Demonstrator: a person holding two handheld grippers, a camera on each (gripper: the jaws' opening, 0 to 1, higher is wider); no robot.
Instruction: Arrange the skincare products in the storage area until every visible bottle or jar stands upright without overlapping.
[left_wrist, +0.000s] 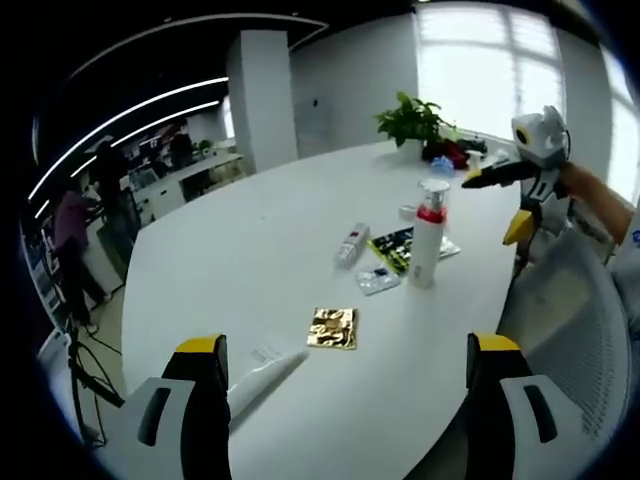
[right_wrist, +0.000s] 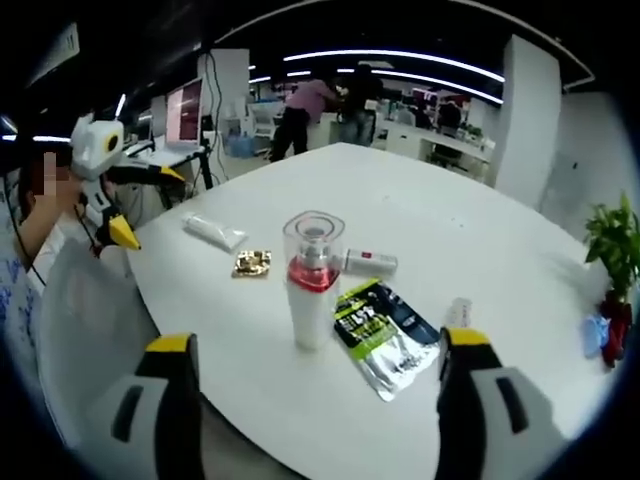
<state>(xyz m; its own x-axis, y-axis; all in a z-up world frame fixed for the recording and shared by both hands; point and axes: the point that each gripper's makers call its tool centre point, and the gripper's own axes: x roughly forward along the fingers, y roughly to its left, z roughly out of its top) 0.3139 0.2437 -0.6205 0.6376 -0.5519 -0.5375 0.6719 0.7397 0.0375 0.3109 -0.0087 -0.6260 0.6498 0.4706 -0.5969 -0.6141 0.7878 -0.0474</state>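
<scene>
We have 2 grippers, both w/ jaws wide apart and holding nothing. The left gripper (left_wrist: 340, 400) hangs above the near edge of the white table (left_wrist: 250, 250), and the right gripper (right_wrist: 310, 400) faces the table from the opposite side.

The tall pump bottle (right_wrist: 312, 285) w/ the red band and clear cap stands upright already, approx. in the middle of the table, so we leave it alone. Just beside it lies a dark sachet (right_wrist: 385, 335), which seems to touch its base. A small tube (right_wrist: 368, 262) w/ a red end lies flat behind the bottle. A white tube (left_wrist: 262, 372) lies flat very near the left gripper's left jaw, and a gold packet (left_wrist: 333, 327) is a bit farther in.

We think the next step is the white tube. To do it well, we bring the left jaws around its middle, close gently because it looks soft, then stand it on its cap end, well apart from the bottle. The risk: a flat tube can tip over again.
</scene>
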